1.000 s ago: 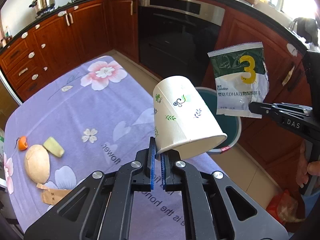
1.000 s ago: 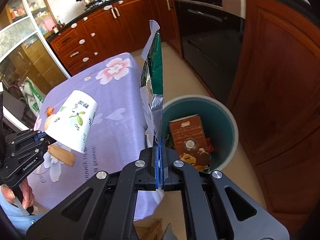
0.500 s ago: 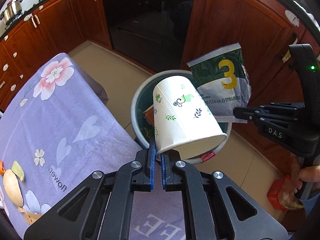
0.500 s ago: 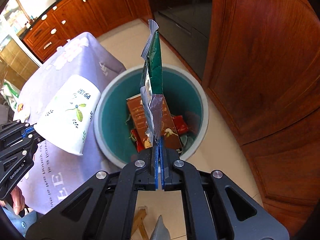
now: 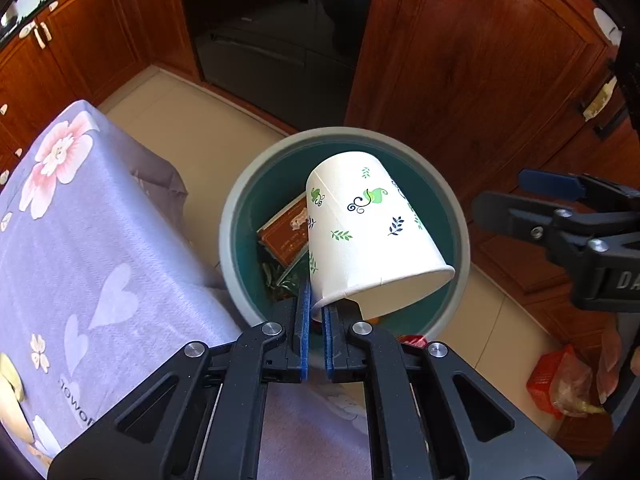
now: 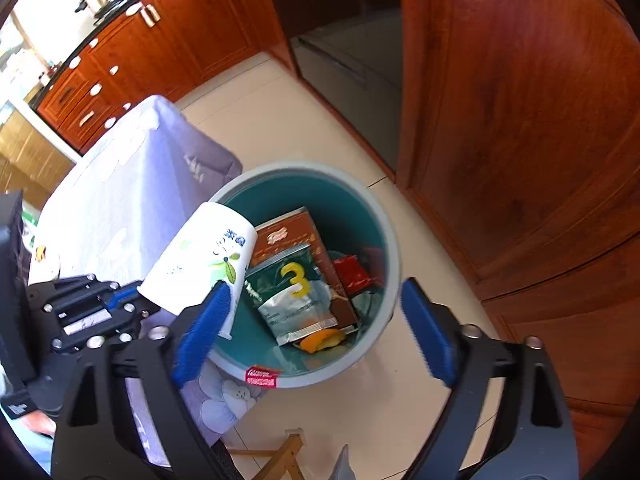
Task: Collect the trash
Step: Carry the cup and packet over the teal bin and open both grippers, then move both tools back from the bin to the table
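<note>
A white paper cup (image 5: pixel 368 232) with green leaf prints hangs tilted over the teal trash bin (image 5: pixel 240 208), mouth toward me. My left gripper (image 5: pixel 315 292) is shut on its rim. To the right, my right gripper (image 5: pixel 516 196) is seen from the side. In the right wrist view my right gripper (image 6: pixel 315 290) hangs above the bin (image 6: pixel 394 256), its jaws opening wide with nothing between them. The green and silver pouch (image 6: pixel 292 296) with a yellow 3 lies inside the bin on a brown box (image 6: pixel 288 240). The cup (image 6: pixel 204 264) and left gripper (image 6: pixel 120 300) show at the left.
The table under a purple floral cloth (image 5: pixel 80 240) stands against the bin's left side. Wooden cabinet doors (image 5: pixel 480 80) and a dark oven (image 5: pixel 272 40) stand behind the bin. A red bag (image 5: pixel 560 380) lies on the floor at the right. A wooden frame (image 6: pixel 280 452) stands below.
Both grippers moved down and over the bin. The right gripper opened and the pouch dropped into the bin. The left gripper still holds the cup.
</note>
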The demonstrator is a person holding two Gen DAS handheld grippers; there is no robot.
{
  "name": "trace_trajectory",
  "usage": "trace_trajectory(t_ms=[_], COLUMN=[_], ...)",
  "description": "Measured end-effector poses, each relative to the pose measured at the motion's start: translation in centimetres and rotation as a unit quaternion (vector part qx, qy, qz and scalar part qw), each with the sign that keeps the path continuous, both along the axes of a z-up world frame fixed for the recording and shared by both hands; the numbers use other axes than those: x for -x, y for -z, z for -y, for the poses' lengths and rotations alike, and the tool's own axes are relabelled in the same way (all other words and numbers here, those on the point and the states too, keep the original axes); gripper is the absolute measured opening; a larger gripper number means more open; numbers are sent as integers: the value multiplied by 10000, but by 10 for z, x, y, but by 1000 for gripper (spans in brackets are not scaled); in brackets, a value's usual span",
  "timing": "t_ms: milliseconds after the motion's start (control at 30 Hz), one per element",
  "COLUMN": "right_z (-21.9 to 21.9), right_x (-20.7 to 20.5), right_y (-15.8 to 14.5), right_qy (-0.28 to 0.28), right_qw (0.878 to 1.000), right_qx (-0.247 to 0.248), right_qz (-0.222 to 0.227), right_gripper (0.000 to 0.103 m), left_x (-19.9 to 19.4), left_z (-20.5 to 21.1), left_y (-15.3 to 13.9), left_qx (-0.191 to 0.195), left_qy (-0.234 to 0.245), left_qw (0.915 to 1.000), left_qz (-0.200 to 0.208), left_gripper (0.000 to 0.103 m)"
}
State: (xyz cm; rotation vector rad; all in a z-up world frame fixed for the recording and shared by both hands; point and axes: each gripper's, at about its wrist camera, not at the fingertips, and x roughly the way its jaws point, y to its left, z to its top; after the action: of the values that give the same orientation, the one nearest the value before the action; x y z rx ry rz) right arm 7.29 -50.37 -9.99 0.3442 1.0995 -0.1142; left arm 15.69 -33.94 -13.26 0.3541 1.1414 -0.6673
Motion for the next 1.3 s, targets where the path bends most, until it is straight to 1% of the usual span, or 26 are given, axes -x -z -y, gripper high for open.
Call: trace_trajectory(t_ms=[67,100,133,167,200,233,267,333,400,467,567,800,1000,1167,1300], right_z=[0,1,0,0,0,-1,0,2,1,-2,-6,-18,-28,-39,-52], right_x=[-1,-1,-3,-6,-6,-6,-5,-3,-4,-5,-9,-5,-2,2,5], right_y=[-4,-6,-8,-9,-10,-11,-11,-12,-13,-13,-13,-19,-27,-40,-50], right_qy=[65,83,99,113,120,124,127,134,126,108,70,-3,-12,-40,-90], right_qw=[10000,9999,9999,9998,9998,9998,9998,9998,9998,9999,9999,9998,9996,9991,9986], right_qx=[41,60,74,86,93,92,90,105,103,96,87,178,279,405,484], right_qz=[55,74,92,105,105,102,103,103,89,61,24,36,48,108,195], right_gripper=[86,86,86,86,86,86,88,91,91,91,91,91,91,91,91], left_x=[5,6,6,9,11,13,15,14,16,17,18,14,21,27,32], left_z=[5,6,7,8,7,5,4,0,-4,-10,-15,-18,-27,-42,-57], left_y=[0,-2,-3,-5,-8,-12,-14,-16,-19,-20,-23,-30,-40,-53,-61], left_qx=[-29,-17,-5,-28,-49,-34,-4,50,78,116,172,254,350,484,542], left_qy=[38,70,84,49,-9,-25,-15,-24,-79,-149,-210,-233,-251,-337,-412], left_qw=[10000,10000,10000,10000,9997,9993,9993,9995,9994,9994,9991,9986,9978,9965,9955], left_qz=[-8,-30,-29,51,222,359,382,320,317,297,325,411,498,596,661], left_gripper=[10,14,37,53,71,76,79,81,84,90,93,94,94,99,99])
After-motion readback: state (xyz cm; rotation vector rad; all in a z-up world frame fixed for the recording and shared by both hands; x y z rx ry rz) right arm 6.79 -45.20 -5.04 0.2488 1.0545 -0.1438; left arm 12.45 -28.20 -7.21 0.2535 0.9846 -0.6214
